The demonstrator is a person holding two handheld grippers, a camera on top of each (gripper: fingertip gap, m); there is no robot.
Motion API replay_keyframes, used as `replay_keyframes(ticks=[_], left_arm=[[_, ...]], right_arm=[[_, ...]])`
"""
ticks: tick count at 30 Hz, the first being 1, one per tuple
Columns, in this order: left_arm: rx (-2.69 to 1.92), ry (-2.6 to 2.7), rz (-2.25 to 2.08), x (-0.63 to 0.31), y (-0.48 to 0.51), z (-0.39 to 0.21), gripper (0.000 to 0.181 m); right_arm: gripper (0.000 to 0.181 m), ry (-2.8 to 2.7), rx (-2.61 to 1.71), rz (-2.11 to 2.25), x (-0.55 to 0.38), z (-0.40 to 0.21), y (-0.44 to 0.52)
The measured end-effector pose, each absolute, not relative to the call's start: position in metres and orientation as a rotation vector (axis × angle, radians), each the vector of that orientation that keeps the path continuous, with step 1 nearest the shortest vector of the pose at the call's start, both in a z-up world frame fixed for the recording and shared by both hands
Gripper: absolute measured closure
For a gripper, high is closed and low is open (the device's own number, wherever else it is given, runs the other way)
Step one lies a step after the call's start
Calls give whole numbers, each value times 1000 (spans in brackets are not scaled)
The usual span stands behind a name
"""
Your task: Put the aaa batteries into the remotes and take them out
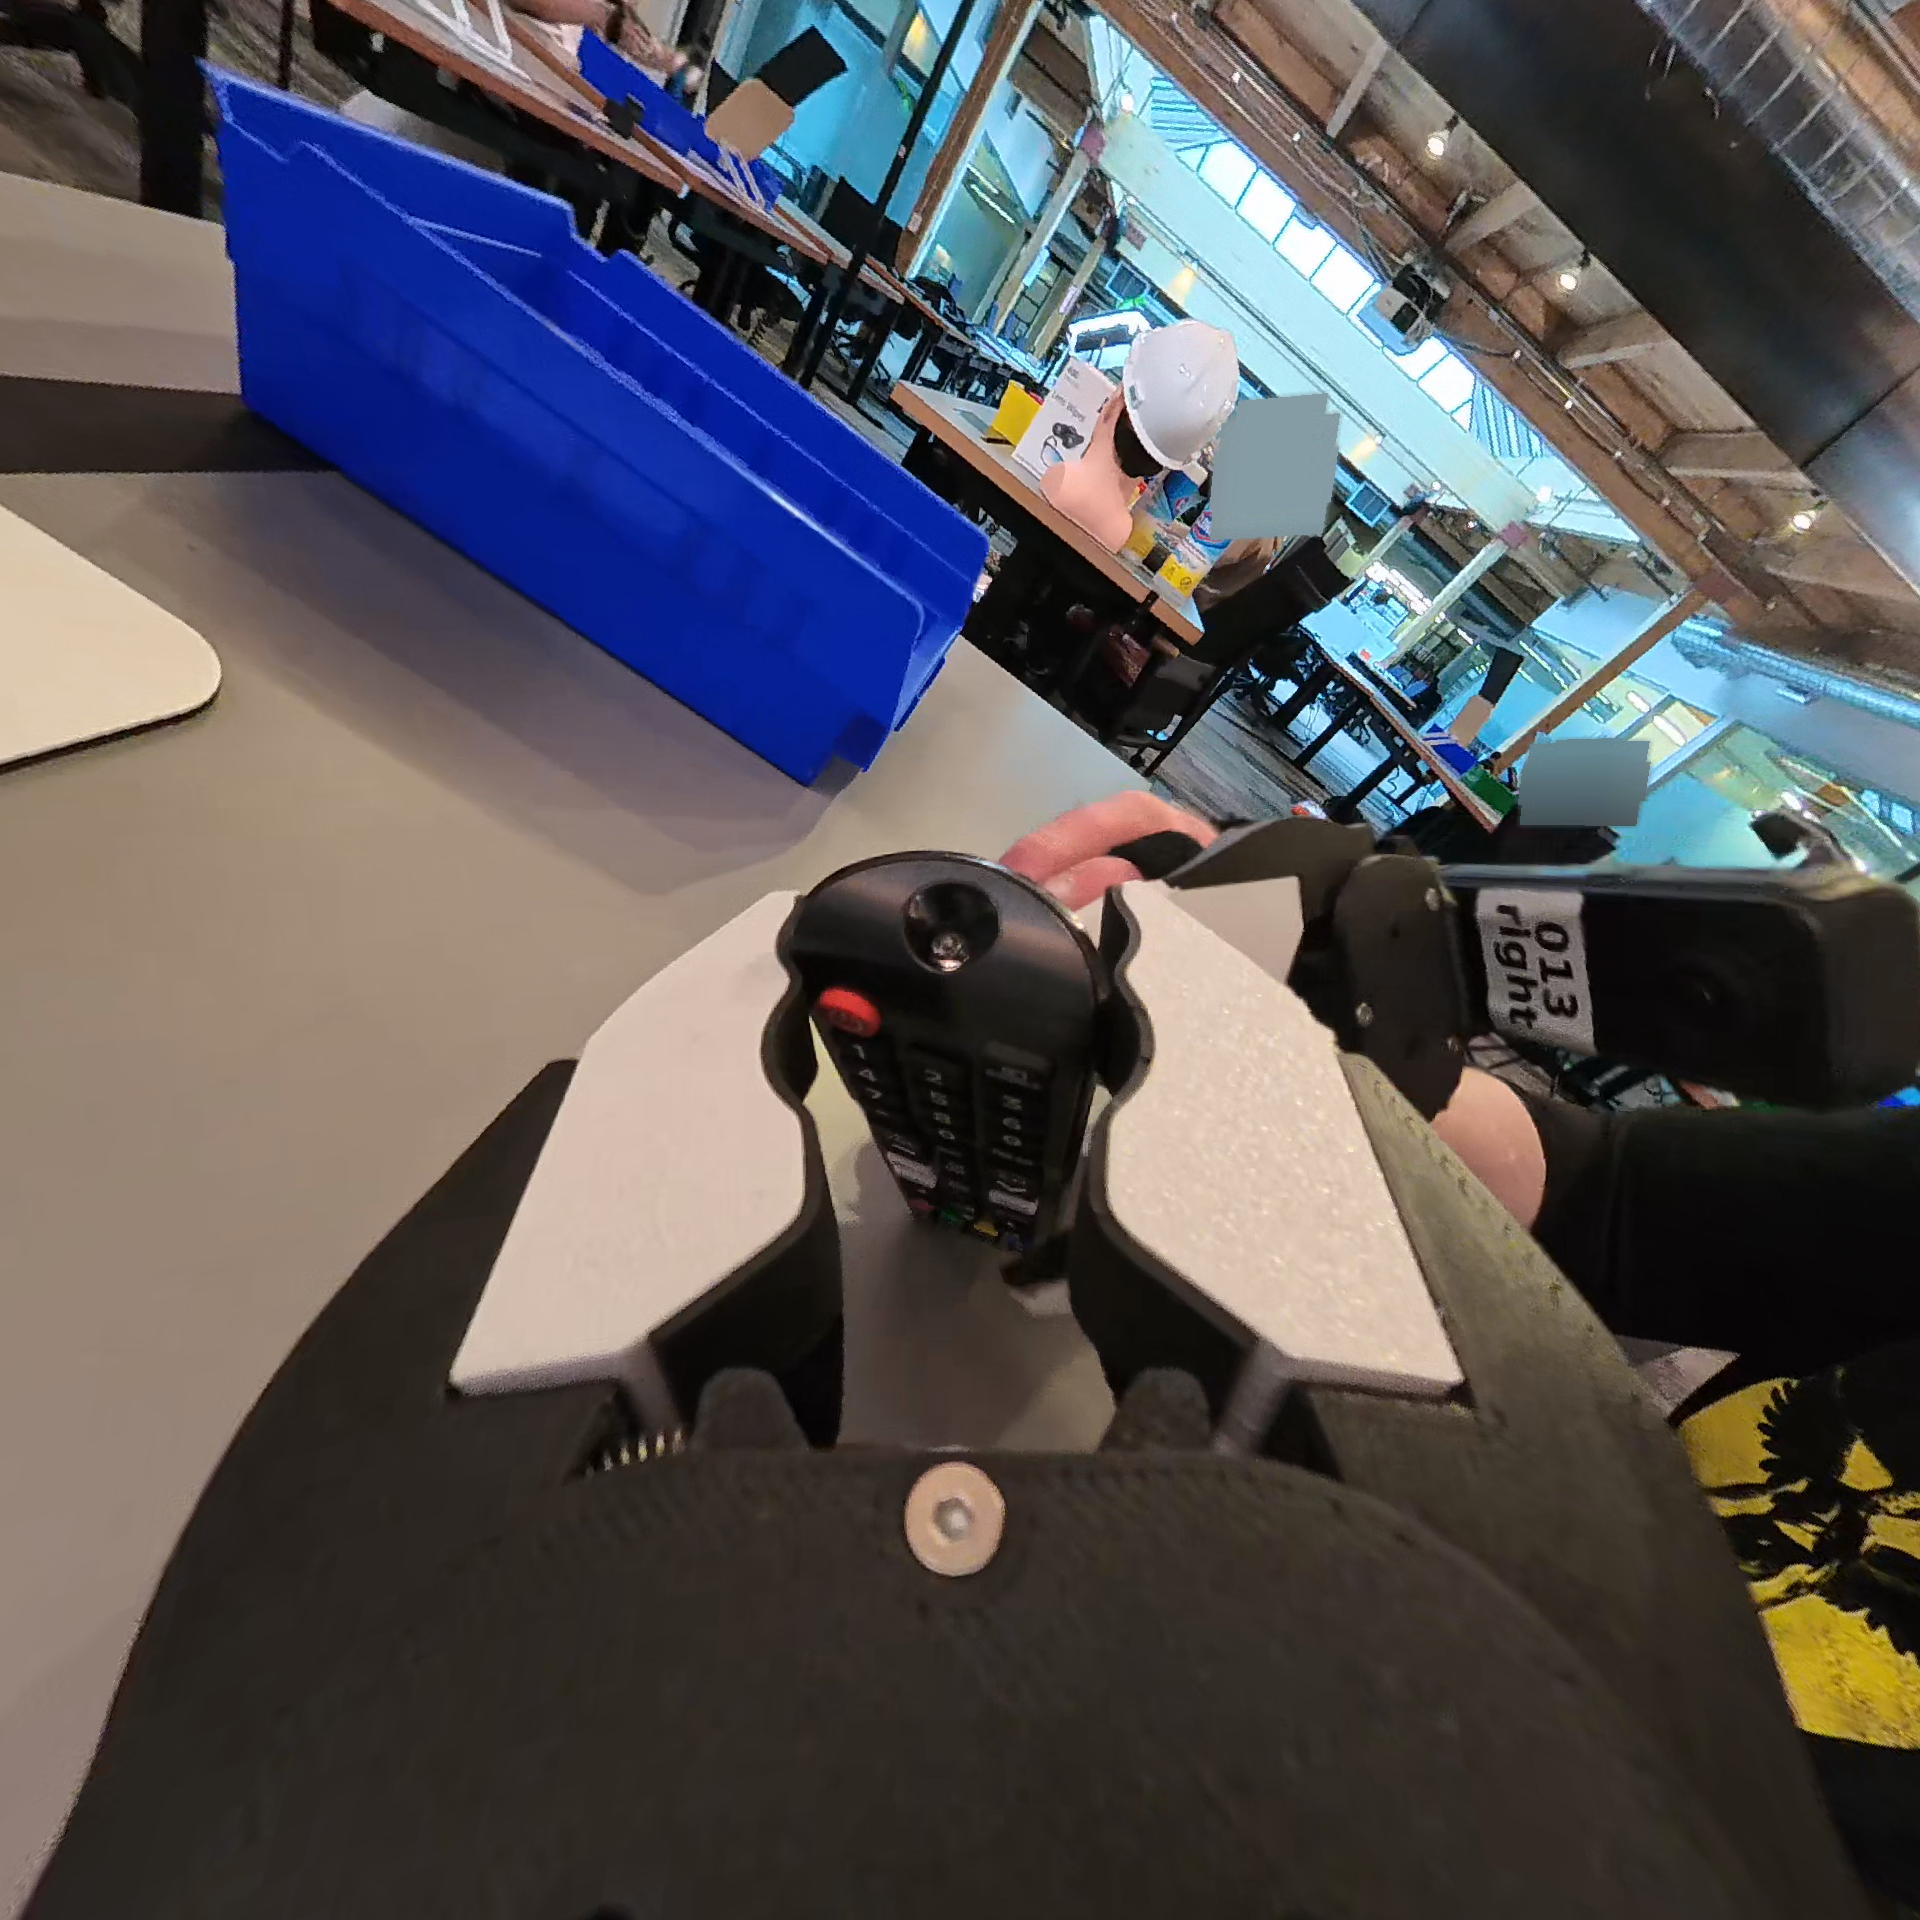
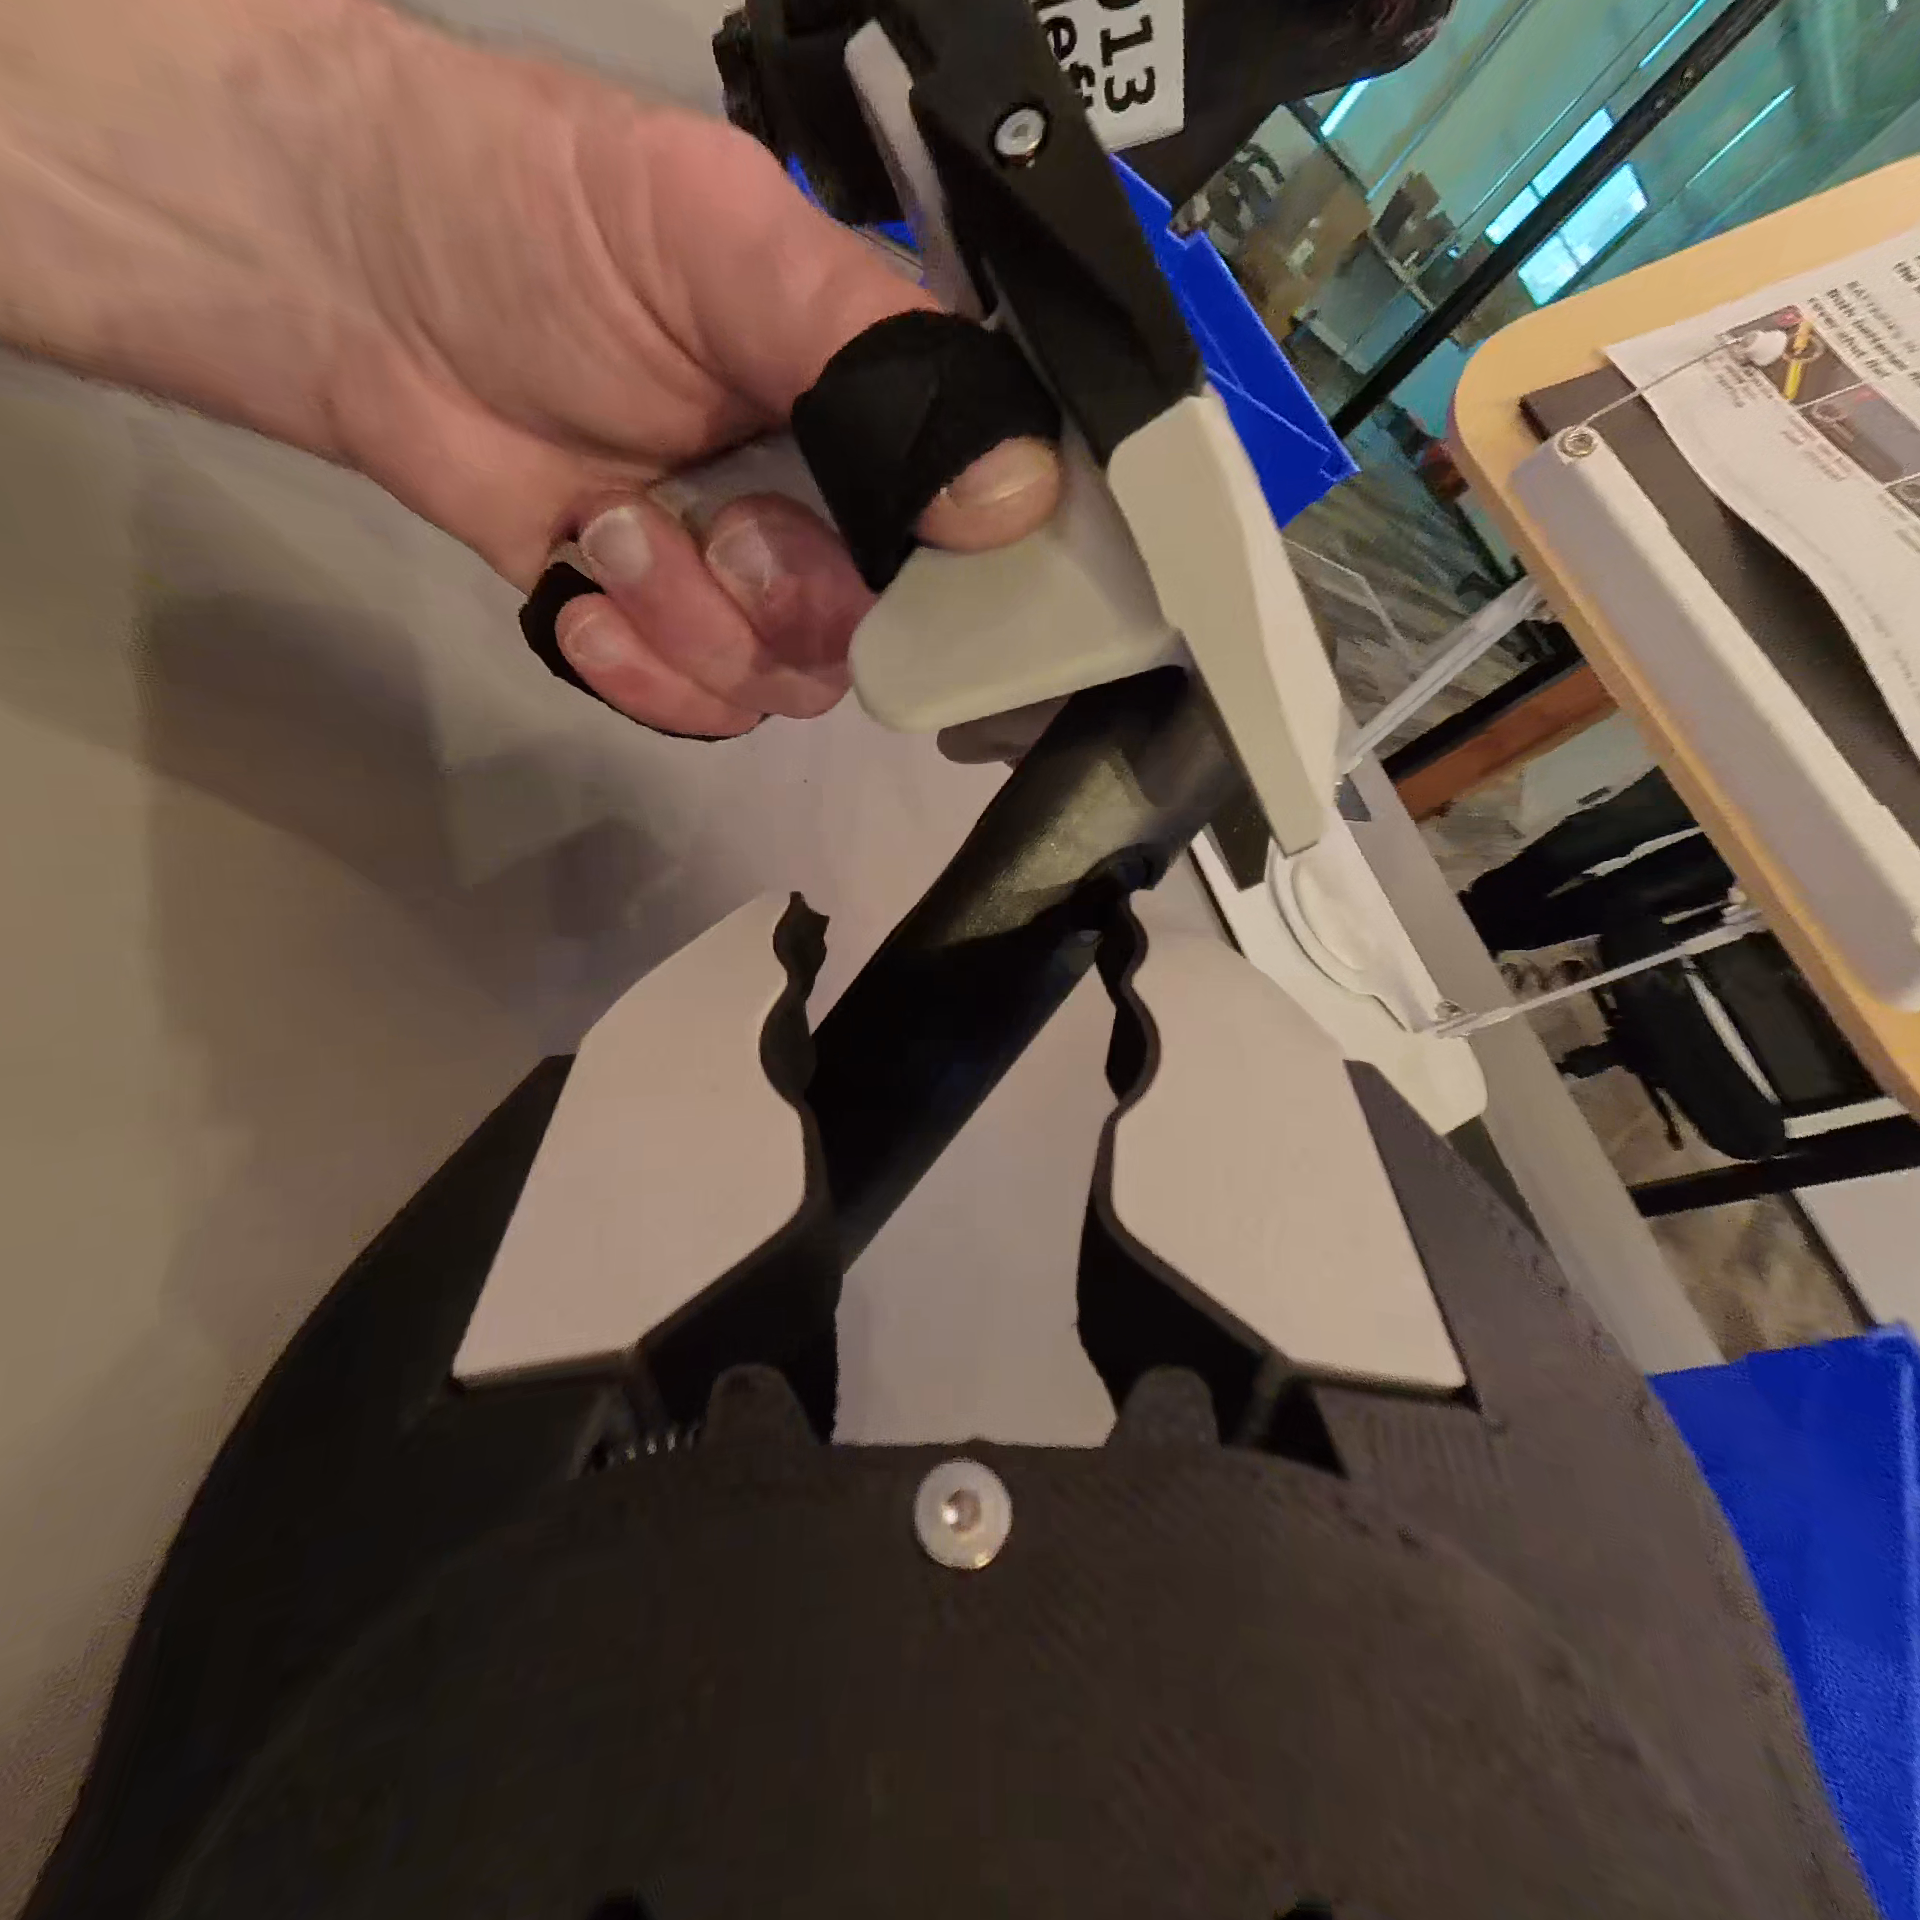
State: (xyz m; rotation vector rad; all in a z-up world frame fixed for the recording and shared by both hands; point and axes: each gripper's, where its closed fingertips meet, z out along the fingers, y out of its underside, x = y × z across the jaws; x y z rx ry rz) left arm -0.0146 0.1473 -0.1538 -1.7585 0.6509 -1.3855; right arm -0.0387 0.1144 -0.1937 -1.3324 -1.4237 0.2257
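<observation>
A black remote (image 1: pixel 940 1039) with a red power button stands tilted, its button side facing the left wrist camera. My left gripper (image 1: pixel 951 961) is shut on its upper end and holds it above the grey table (image 1: pixel 364 935). In the right wrist view the remote's dark back (image 2: pixel 997 935) runs aslant between the fingers of my right gripper (image 2: pixel 961 925), touching both inner edges. The left gripper's fingers (image 2: pixel 1226 582) clamp its far end there, held by a hand (image 2: pixel 468 343). The right gripper also shows in the left wrist view (image 1: pixel 1351 935). No batteries are in view.
A blue bin (image 1: pixel 582 457) stands on the table at the far left. A white pad (image 1: pixel 83 644) lies at the left edge. A wooden stand with a printed sheet (image 2: pixel 1766 436) is at the right, and another blue bin (image 2: pixel 1808 1558) is near the table edge.
</observation>
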Motion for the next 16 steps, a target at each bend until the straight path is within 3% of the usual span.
replay_keyframes(ticks=[3,15,16], left_arm=[[-1773,631,-1402,-16,149,-156,129],[-1800,586,-1423,-17,153,-164,131],[-1805,585,-1405,-16,153,-165,153]], right_arm=[[139,-1430,-1313,161,-39,-193,119],[144,-1566,-1279,14,-40,-196,122],[144,-1580,-1283,9,-40,-195,120]])
